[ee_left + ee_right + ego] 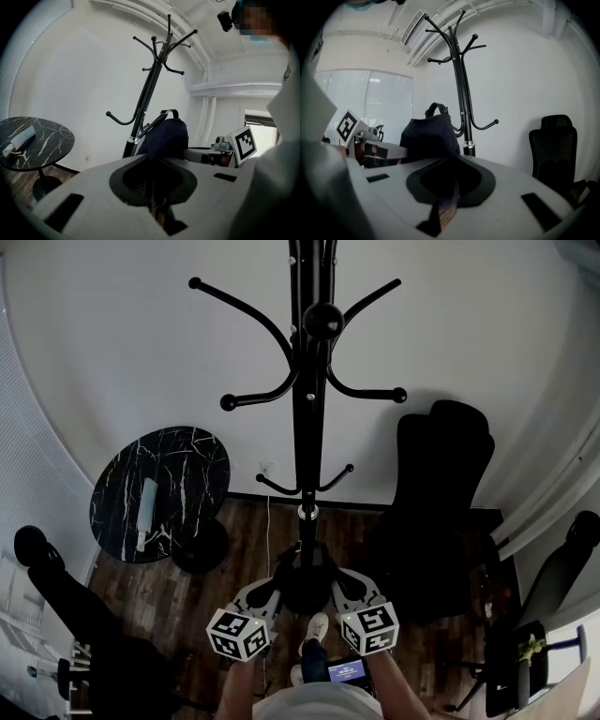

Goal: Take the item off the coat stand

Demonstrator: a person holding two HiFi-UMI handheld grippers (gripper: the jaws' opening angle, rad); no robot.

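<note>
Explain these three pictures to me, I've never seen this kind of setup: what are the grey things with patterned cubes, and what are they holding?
No robot here: a person holds two hand tools, each a two-jaw gripper with a marker cube. The head view looks down from the person's head at the left gripper, the right gripper and a black coat stand. The other two pictures come from cameras riding on each gripper, looking along its jaws. Both grippers are shut on the fabric of a dark bag held between them, in front of the stand. At left, a round marbled table carries a pale rolled thing; a black office chair stands at right.
</note>
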